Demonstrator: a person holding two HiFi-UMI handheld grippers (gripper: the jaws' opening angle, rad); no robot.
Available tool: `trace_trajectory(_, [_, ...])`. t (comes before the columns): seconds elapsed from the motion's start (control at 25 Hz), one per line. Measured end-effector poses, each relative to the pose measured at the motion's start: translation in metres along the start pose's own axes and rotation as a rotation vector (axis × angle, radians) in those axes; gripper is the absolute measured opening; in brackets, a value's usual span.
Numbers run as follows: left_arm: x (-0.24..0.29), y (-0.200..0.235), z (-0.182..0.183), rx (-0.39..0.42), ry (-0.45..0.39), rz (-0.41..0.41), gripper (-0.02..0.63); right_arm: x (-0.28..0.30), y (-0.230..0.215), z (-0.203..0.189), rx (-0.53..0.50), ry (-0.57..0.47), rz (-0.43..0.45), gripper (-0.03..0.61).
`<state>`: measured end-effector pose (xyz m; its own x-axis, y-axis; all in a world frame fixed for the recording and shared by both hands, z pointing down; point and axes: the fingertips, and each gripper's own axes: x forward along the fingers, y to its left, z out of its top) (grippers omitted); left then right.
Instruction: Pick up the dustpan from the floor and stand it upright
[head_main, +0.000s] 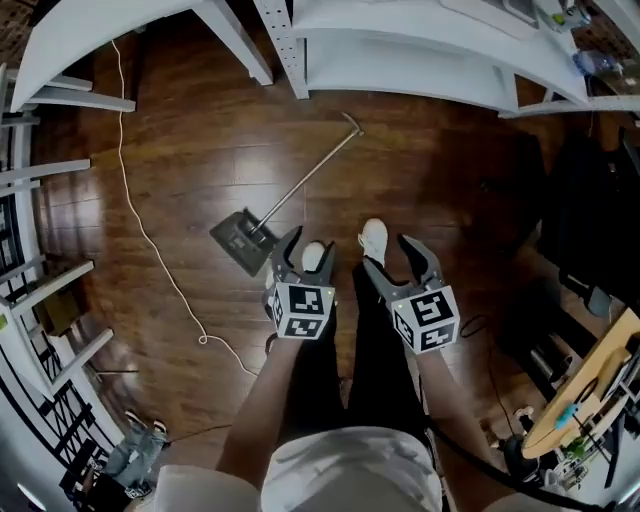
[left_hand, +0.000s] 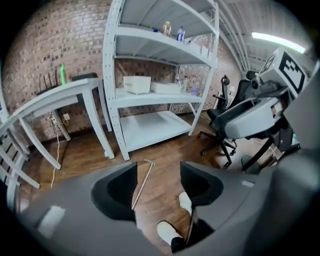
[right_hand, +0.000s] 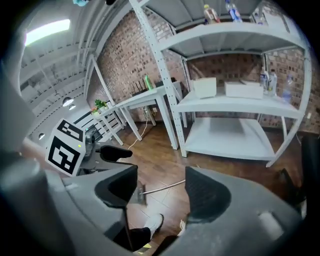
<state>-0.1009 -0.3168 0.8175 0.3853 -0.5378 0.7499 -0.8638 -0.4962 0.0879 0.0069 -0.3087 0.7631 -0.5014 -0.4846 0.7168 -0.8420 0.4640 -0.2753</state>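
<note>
- A thin white cable (head_main: 141, 228) snakes over the glossy dark wooden plank floor (head_main: 190, 140) at my left.
- The dark, flat-panned dustpan (head_main: 241, 241) with its long slim metal handle lies flat on that floor. It is just ahead of my left gripper (head_main: 311, 240) and short of the white metal shelving (head_main: 400, 60).
- Left gripper: the grey jaws stand apart with nothing between them.
- Right gripper (head_main: 387, 252): the jaws stand apart and empty, with a white shoe (head_main: 374, 238) just beside them.
- I cannot make out the pan's surface detail.

Grey long-handled dustpan (head_main: 242, 240) flat on wooden floor (head_main: 200, 150)
</note>
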Motion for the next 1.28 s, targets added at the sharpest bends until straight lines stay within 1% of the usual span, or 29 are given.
trace_trajectory(0.04, [0.029, 0.006, -0.012, 0.004, 0.024, 0.003, 0.285, 0.020, -0.015, -0.005, -0.001, 0.016, 0.000, 0.287])
trace_trajectory(0.12, [0.091, 0.021, -0.032, 0.013, 0.060, 0.016, 0.285, 0.061, -0.046, -0.005, -0.015, 0.013, 0.008, 0.287])
trace_trajectory(0.24, [0.177, 0.042, -0.066, -0.016, 0.098, 0.032, 0.288, 0.119, -0.082, -0.016, -0.050, 0.003, 0.047, 0.287])
trace_trajectory(0.36, [0.262, 0.058, -0.101, -0.014, 0.098, 0.050, 0.288, 0.177, -0.113, -0.050, -0.086, 0.005, 0.069, 0.287])
trace_trajectory(0.48, [0.345, 0.063, -0.147, 0.013, 0.118, 0.030, 0.287, 0.225, -0.141, -0.083, -0.099, -0.014, 0.073, 0.287])
trace_trajectory(0.56, [0.395, 0.065, -0.177, 0.051, 0.149, 0.014, 0.285, 0.248, -0.155, -0.101, -0.102, -0.030, 0.086, 0.287])
trace_trajectory(0.64, [0.441, 0.070, -0.198, 0.082, 0.160, 0.012, 0.282, 0.262, -0.169, -0.114, -0.129, -0.041, 0.099, 0.287])
trace_trajectory(0.72, [0.484, 0.079, -0.216, 0.101, 0.165, 0.010, 0.267, 0.272, -0.187, -0.129, -0.148, -0.046, 0.087, 0.287])
trace_trajectory(0.88, [0.553, 0.097, -0.256, 0.176, 0.222, 0.001, 0.249, 0.289, -0.217, -0.163, -0.130, -0.035, 0.055, 0.287])
trace_trajectory(0.92, [0.566, 0.100, -0.264, 0.189, 0.242, 0.006, 0.243, 0.291, -0.223, -0.170, -0.135, -0.029, 0.050, 0.287])
trace_trajectory(0.96, [0.576, 0.104, -0.271, 0.197, 0.262, 0.019, 0.215, 0.293, -0.228, -0.174, -0.139, -0.023, 0.044, 0.287])
trace_trajectory(1.0, [0.580, 0.107, -0.275, 0.205, 0.277, 0.035, 0.156, 0.294, -0.232, -0.177, -0.140, -0.015, 0.038, 0.287])
trace_trajectory(1.08, [0.572, 0.106, -0.271, 0.261, 0.284, 0.049, 0.106, 0.288, -0.236, -0.173, -0.127, 0.001, 0.029, 0.287])
trace_trajectory(1.12, [0.561, 0.102, -0.263, 0.295, 0.272, 0.040, 0.100, 0.282, -0.235, -0.164, -0.115, 0.003, 0.025, 0.287])
trace_trajectory(1.16, [0.545, 0.095, -0.250, 0.310, 0.247, 0.021, 0.097, 0.273, -0.231, -0.152, -0.105, -0.001, 0.022, 0.287])
trace_trajectory(1.28, [0.473, 0.073, -0.199, 0.292, 0.145, -0.014, 0.097, 0.237, -0.201, -0.100, -0.113, -0.029, 0.041, 0.287])
